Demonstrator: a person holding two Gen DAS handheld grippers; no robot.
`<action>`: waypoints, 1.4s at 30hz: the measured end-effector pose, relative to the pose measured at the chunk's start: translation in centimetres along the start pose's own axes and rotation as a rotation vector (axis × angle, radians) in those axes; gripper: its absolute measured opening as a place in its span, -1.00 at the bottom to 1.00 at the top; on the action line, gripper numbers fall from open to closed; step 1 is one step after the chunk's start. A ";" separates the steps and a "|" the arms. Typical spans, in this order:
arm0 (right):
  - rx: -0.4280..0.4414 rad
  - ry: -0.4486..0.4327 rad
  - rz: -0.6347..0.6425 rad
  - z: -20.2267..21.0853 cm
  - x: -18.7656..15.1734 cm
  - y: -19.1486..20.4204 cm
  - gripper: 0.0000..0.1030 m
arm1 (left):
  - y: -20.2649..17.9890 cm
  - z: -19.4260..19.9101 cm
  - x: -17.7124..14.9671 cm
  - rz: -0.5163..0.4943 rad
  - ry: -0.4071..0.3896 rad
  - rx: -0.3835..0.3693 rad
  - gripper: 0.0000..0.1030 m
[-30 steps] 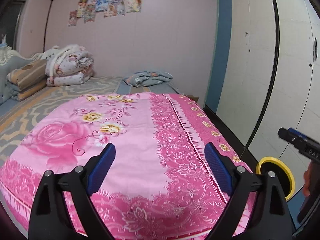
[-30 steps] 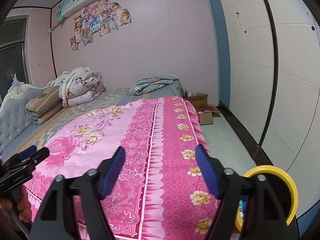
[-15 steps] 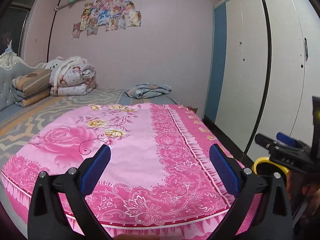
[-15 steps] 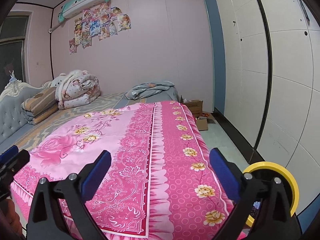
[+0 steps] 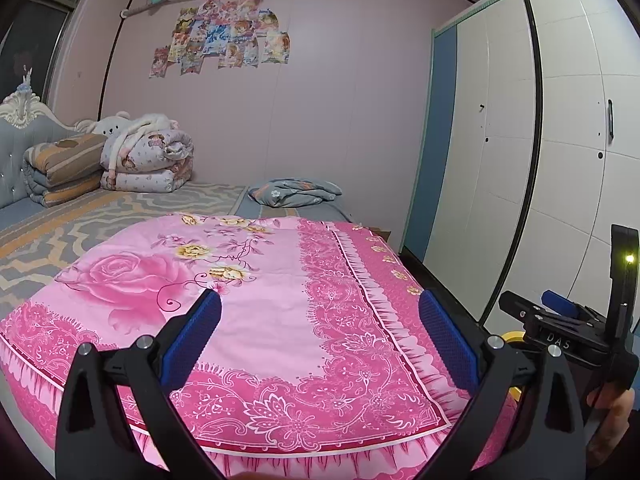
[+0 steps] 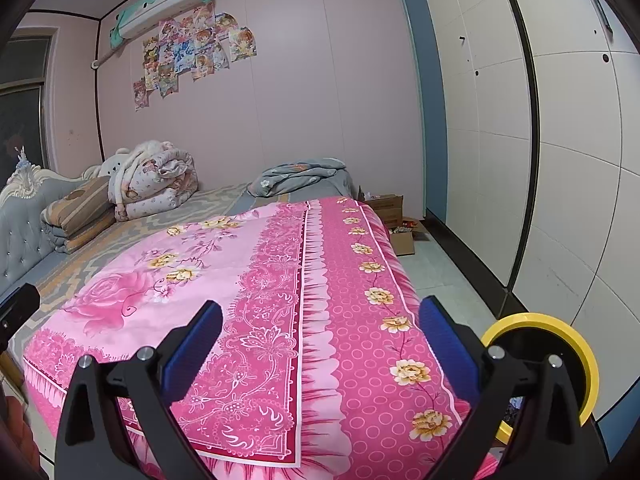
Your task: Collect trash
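Observation:
My left gripper [image 5: 320, 312] is open and empty, held above the near end of a bed with a pink floral cover [image 5: 248, 292]. My right gripper [image 6: 320, 320] is open and empty too, above the bed's near right corner [image 6: 360, 320]. A yellow-rimmed trash bin [image 6: 560, 332] stands on the floor just right of the right gripper; its rim also shows in the left wrist view [image 5: 514, 336]. I see no loose trash on the cover. The right gripper's body shows at the right of the left wrist view [image 5: 560, 328].
Folded quilts [image 5: 148, 160] and a plush toy lie at the bed's far left. A grey blanket [image 6: 300, 176] lies at the far end. Cardboard boxes [image 6: 396, 220] sit on the floor beyond the bed. White wardrobe doors [image 6: 560, 160] line the right side.
Both grippers have pulled back and tilted up, so more of the wall and the bed's near edge shows. The right gripper's jaws have opened wider.

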State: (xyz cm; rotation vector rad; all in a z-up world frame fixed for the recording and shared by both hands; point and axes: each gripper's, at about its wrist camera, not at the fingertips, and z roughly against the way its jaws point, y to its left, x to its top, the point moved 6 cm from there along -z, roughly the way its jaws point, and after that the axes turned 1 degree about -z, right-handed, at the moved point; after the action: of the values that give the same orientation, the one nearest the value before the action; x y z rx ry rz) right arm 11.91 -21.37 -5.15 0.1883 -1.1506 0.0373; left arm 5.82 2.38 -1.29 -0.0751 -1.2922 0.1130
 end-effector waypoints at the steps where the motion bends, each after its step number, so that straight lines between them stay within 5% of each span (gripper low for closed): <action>1: 0.003 0.002 -0.001 0.0 0.0 0.0 0.84 | 0.0 0.0 0.0 0.002 -0.001 -0.001 0.84; 42: 0.007 0.052 -0.038 -0.9 -1.1 -0.4 0.84 | 0.1 -0.9 -0.3 0.011 0.014 -0.021 0.84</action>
State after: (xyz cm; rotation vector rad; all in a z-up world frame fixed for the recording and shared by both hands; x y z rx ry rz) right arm 12.37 -21.53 -6.55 0.2147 -1.0947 0.0125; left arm 6.54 2.39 -1.86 -0.1009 -1.2792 0.1077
